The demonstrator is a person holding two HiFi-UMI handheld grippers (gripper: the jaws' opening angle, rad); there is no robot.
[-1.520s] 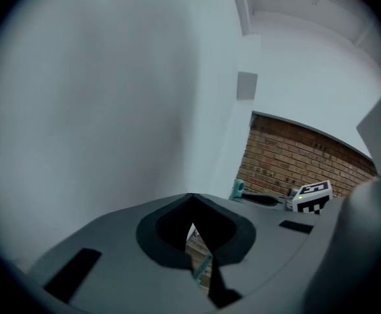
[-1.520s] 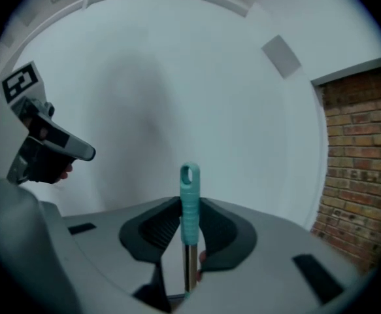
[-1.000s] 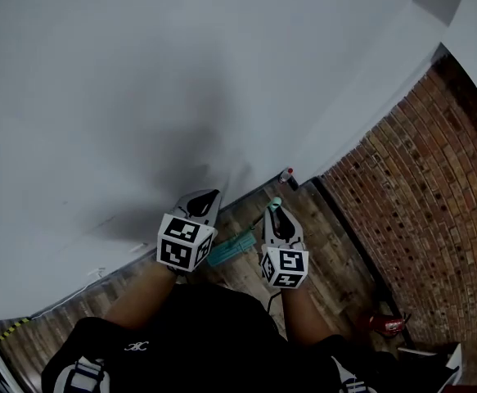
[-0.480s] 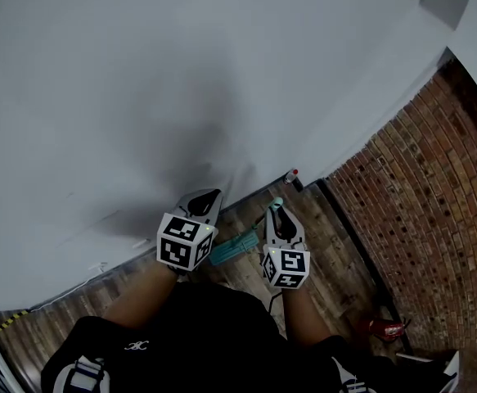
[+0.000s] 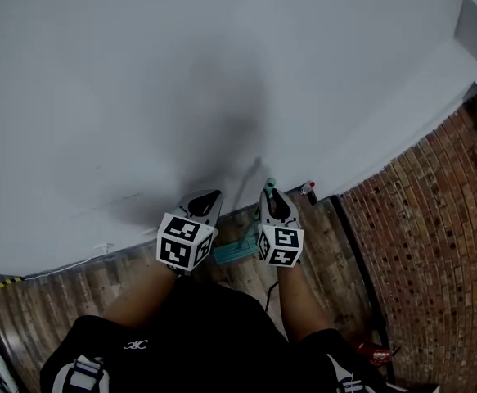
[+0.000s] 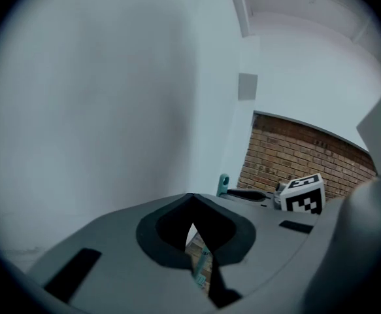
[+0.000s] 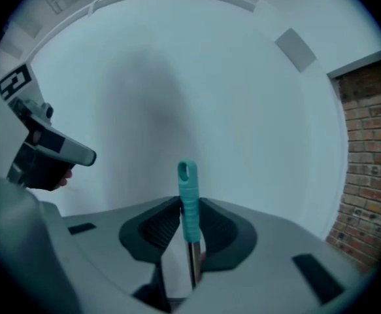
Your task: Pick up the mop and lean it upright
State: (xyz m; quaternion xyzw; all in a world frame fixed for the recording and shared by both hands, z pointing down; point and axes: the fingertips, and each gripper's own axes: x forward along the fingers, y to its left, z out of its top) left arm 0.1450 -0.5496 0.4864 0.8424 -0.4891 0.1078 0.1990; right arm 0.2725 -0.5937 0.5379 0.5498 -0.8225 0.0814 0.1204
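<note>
Closest in are the person's black clothes point(image 5: 197, 334). They carry a small white mark that is too tiny to read. Two bare arms reach forward from there.

Each arm ends in a smooth grey plastic gripper with a white cube on it. The left cube point(image 5: 185, 242) and the right cube point(image 5: 281, 246) show black and white square patterns, not words.

The left gripper point(image 6: 190, 198) has its tips pressed together with nothing in them. The right gripper point(image 7: 190, 203) is squeezed tight on the mop point(image 7: 188, 188). The mop's handle is blue-green, round and ribbed, with a hole at the top. Below it runs a thin shiny metal pole. The mop stands up straight, just in front of the wall. Its flat blue-green mop head point(image 5: 236, 250) is down on the floor between the two grippers.

The floor point(image 5: 99, 289) is brown wood planks. Past it rises a smooth white wall point(image 5: 181, 72). To the right is a rough red brick wall point(image 5: 434, 236).
</note>
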